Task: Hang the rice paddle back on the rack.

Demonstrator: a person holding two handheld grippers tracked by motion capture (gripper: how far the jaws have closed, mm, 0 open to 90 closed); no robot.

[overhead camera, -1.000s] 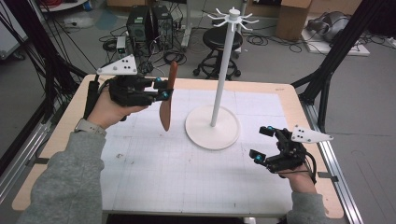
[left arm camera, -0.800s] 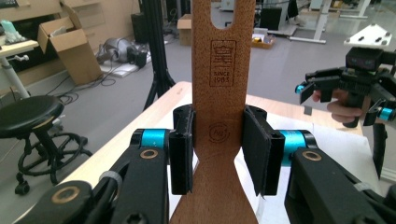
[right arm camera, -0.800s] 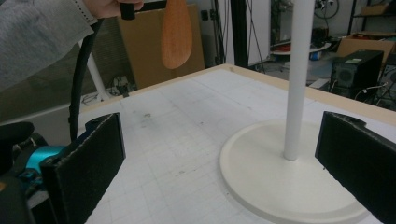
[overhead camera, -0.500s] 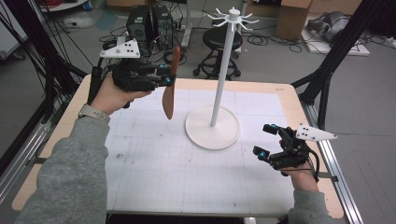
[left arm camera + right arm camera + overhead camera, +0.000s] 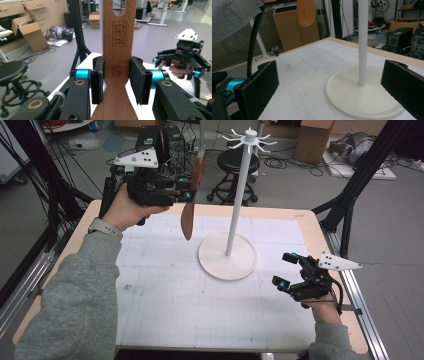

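My left gripper (image 5: 186,189) clamps a wooden spatula (image 5: 190,205) by its flat handle; in the left gripper view both black pads press the handle's two edges just below the branded stamp, with the hanging slot of the spatula (image 5: 119,50) above them. The spatula hangs upright, blade down, in the air over the far left part of the worktop (image 5: 165,290), its rounded blade tip clear of the gridded mat. It is near the white stand (image 5: 235,210) but apart from it, to the left of the pole, its handle end lower than the ring of hooks at the top. The stand's round base sits toward the far middle of the worktop. My right gripper (image 5: 285,270) rests low near the right edge, jaws spread wide with nothing between them, facing the stand's base (image 5: 362,97).
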